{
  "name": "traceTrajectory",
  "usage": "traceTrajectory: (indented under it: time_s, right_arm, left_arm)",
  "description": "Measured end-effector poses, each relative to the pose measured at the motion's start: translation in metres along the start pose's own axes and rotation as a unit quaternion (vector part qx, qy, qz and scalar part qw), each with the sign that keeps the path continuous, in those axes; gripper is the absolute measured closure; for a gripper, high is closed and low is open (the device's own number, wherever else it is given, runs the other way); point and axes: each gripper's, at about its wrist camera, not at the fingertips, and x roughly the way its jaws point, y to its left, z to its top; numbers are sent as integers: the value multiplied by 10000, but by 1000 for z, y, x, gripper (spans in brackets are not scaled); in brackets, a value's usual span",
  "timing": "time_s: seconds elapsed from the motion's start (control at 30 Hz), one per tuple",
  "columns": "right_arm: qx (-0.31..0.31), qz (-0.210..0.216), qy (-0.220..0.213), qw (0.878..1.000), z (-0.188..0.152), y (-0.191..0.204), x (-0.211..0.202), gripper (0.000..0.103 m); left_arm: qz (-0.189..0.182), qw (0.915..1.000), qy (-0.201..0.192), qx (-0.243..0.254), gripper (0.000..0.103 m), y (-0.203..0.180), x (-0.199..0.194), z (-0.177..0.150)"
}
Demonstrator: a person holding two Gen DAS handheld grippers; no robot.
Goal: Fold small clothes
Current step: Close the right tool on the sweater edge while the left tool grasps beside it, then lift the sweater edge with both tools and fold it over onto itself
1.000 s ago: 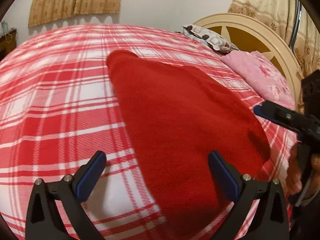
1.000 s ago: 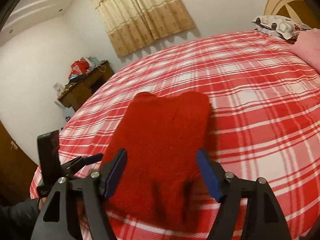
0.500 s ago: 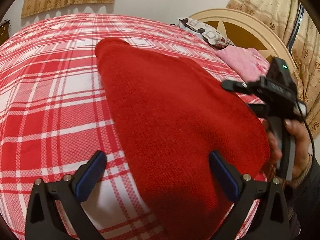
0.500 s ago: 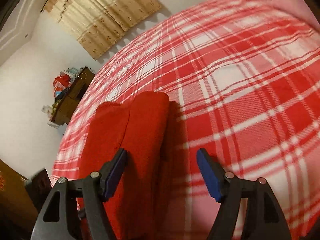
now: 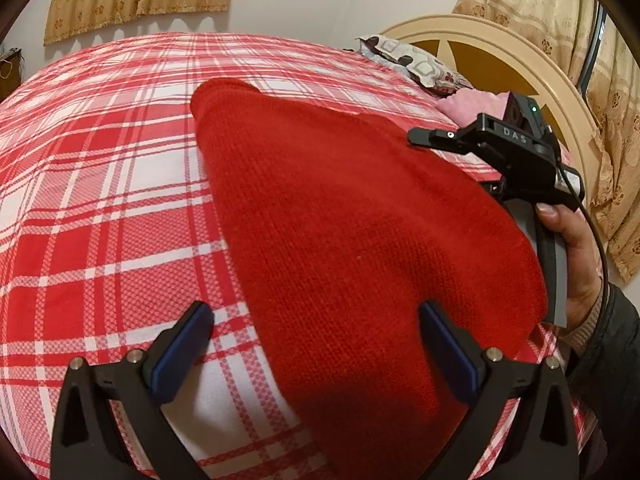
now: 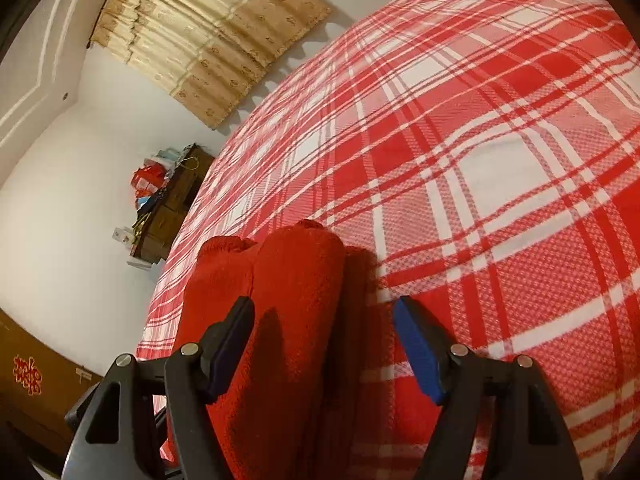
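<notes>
A red knitted garment [image 5: 352,240] lies folded lengthwise on the red-and-white plaid bed cover [image 5: 100,200]. My left gripper [image 5: 316,344] is open, its jaws wide apart over the garment's near left edge. In the right wrist view the garment [image 6: 288,312] lies under my right gripper [image 6: 324,340], which is open above the garment's right edge. The right gripper's body [image 5: 516,152] shows in the left wrist view at the garment's far right side, held by a hand; its fingertips are hidden there.
A cream headboard [image 5: 500,52], a patterned pillow [image 5: 412,64] and a pink cloth [image 5: 468,104] are at the bed's far right. A wooden cabinet [image 6: 168,216] with clutter stands by the wall left of the bed. Curtains [image 6: 216,40] hang behind.
My right gripper has swung in over the garment's right edge and tilted down. My left gripper has stayed open at the near left edge, moving slightly closer.
</notes>
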Motion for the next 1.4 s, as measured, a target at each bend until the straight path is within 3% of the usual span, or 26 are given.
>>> traceTrajectory:
  time_s: [0.1,0.17,0.7,0.83,1.0,1.17,1.4]
  right_arm:
    - [-35,179,154,9997,3,-1,7,38]
    - [-96,270,267,9992,3,1,13,48]
    - [-184,-76,355,9992,-1,5,22,60]
    - [-220,-146,328,9991,0,10,24,63]
    - [-423,-268,218,9985,-5,21,20,71]
    - [-610,-337,15,9976,-12,36,13,76]
    - [-681,-154,-106,9975,-17,56,-3,76]
  left_arm:
    - [-16,10000,0,-13,0,1,1,0]
    - [-16,10000,-1,-14,0,1,0,0]
    - [-92,9999,44,15,0,-3,3,4]
    - [-312,9994,42,110,15,-10,2,5]
    - [-381,9992,42,77,26,-13,-1,5]
    - [-305,9992,-48,247,55,-22,-12,2]
    - [-247,9993,-59,287,62,-26,-33,-2]
